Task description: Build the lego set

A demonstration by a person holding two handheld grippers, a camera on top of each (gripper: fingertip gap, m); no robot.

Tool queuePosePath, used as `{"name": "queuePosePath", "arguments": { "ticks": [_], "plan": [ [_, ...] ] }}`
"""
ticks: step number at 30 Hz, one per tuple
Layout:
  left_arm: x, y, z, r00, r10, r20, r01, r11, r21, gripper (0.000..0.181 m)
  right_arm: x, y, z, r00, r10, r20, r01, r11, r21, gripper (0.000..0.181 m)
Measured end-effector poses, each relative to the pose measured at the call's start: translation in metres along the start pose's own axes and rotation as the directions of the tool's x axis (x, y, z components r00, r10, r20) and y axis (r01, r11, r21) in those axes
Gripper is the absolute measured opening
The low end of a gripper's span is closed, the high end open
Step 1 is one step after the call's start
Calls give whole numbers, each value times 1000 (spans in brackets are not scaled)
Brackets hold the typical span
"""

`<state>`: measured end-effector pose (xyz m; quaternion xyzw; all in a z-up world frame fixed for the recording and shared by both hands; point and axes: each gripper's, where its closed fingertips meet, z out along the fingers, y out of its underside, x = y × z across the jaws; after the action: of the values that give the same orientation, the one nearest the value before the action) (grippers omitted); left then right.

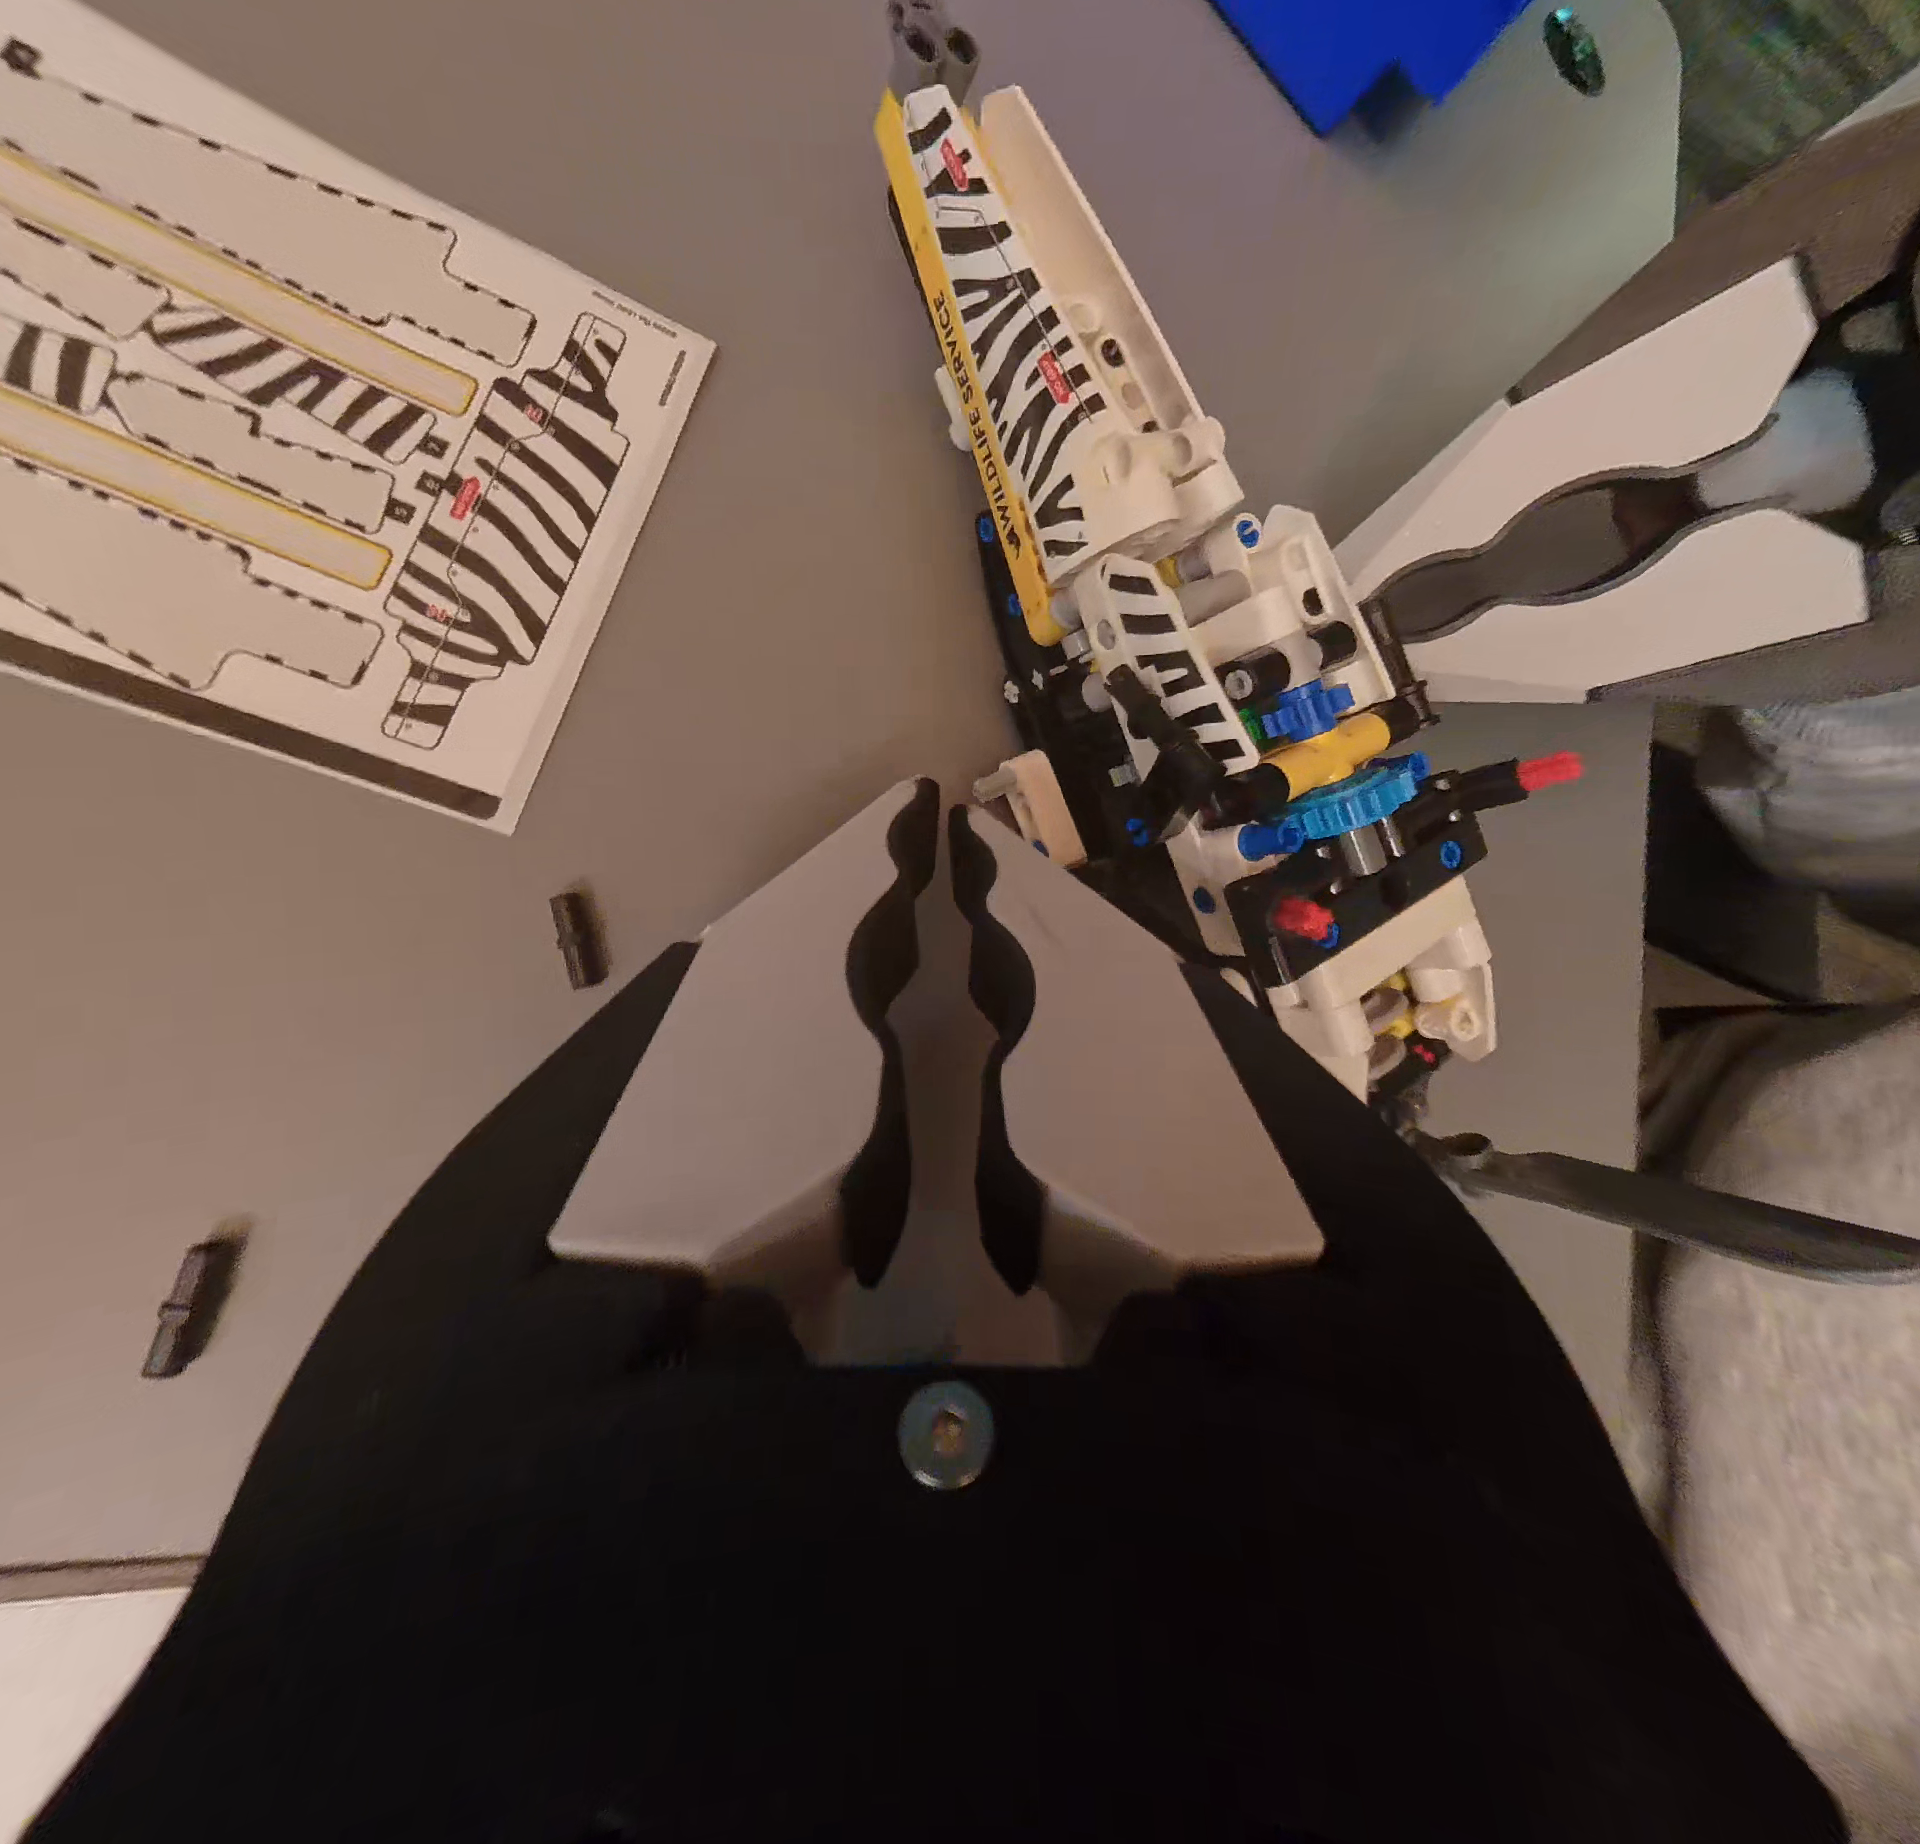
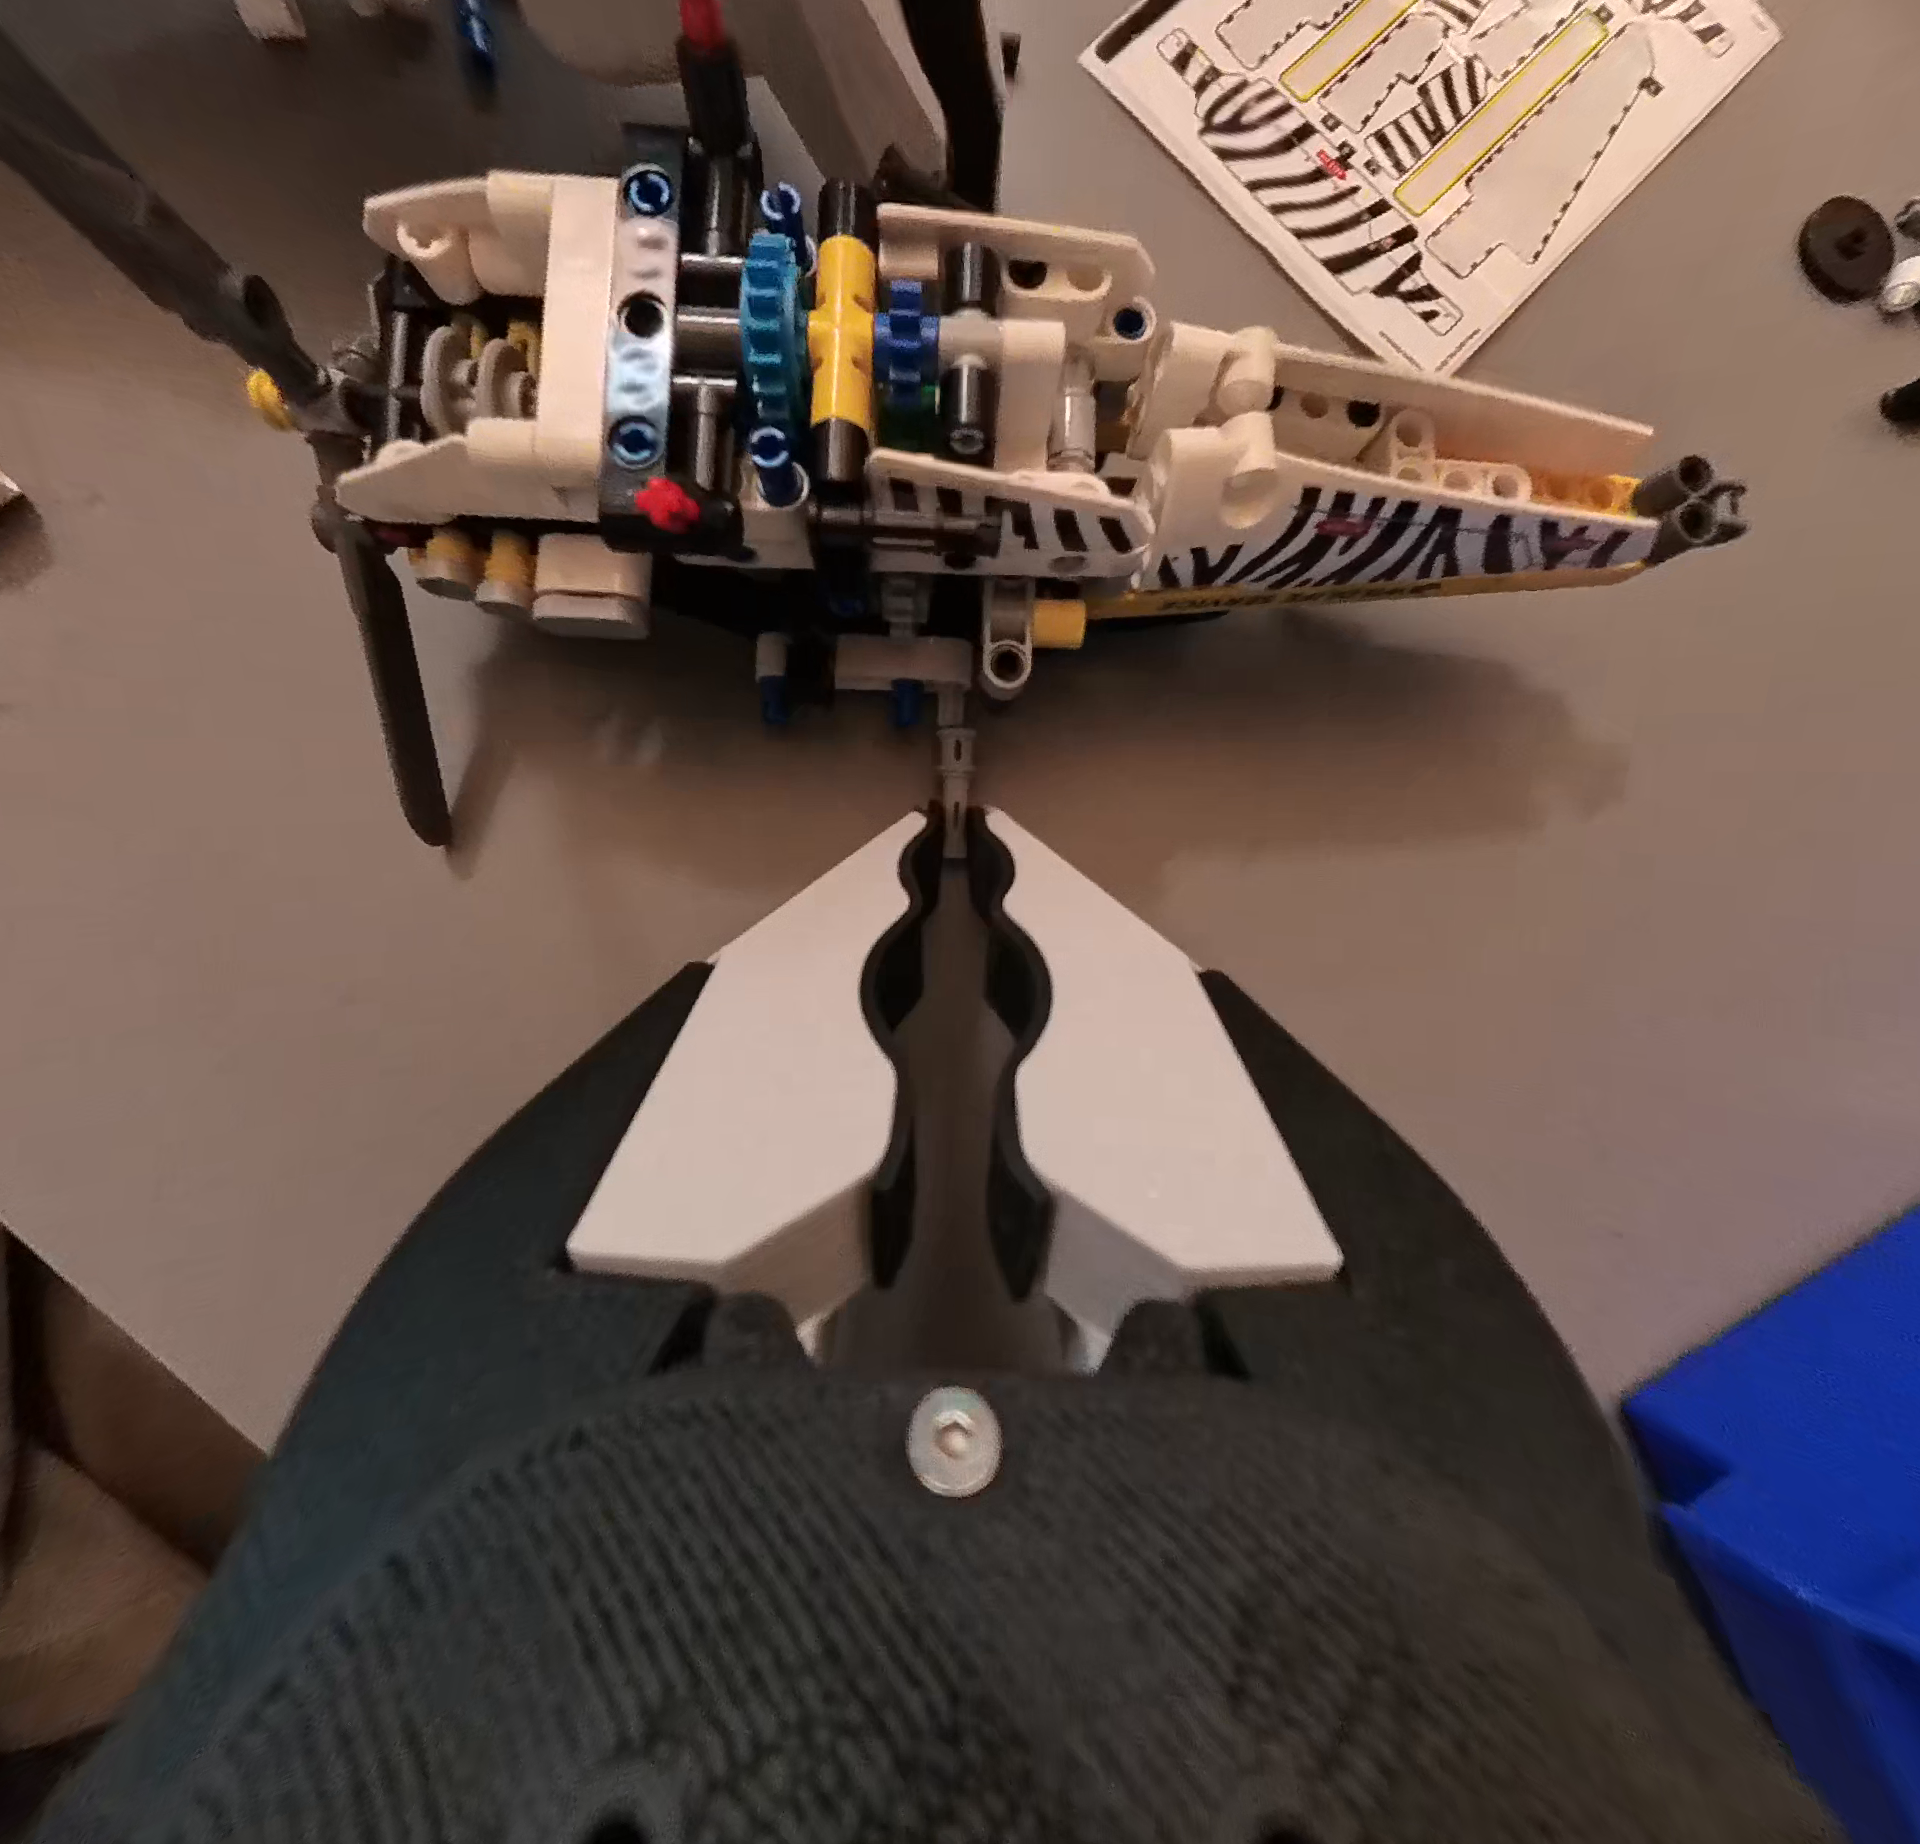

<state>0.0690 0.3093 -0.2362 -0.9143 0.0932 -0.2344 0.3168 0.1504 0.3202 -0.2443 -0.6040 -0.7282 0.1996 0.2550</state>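
The part-built lego model (image 1: 1164,568), white with zebra-stripe stickers, a yellow strip and blue gears, lies on its side on the grey table; it also shows in the right wrist view (image 2: 831,392). My right gripper (image 2: 948,820) is shut on a thin grey pin (image 2: 952,760) whose far end meets the model's lower edge. In the left wrist view the right gripper (image 1: 1377,615) comes in from the right against the model's white frame. My left gripper (image 1: 940,807) is shut and empty, its tips beside a tan piece (image 1: 1034,807) on the model's side.
A zebra sticker sheet (image 1: 312,444) lies left of the model, also seen in the right wrist view (image 2: 1455,132). Two black pins (image 1: 577,937) (image 1: 192,1295) lie loose. A blue bin (image 1: 1382,7) (image 2: 1797,1482) stands near the table edge. A black blade (image 2: 395,672) juts from the model's nose. The left gripper's tips are roughly 9 centimetres from the right gripper's.
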Motion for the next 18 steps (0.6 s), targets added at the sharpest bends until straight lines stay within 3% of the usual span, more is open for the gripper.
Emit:
{"name": "queuePosePath", "arguments": {
  "ticks": [18],
  "plan": [
    [8,2,6,999,25,-22,-25,1000,-7,0,-1,-4,-2,996,-79,-34,75,992,-105,3]
  ]
}}
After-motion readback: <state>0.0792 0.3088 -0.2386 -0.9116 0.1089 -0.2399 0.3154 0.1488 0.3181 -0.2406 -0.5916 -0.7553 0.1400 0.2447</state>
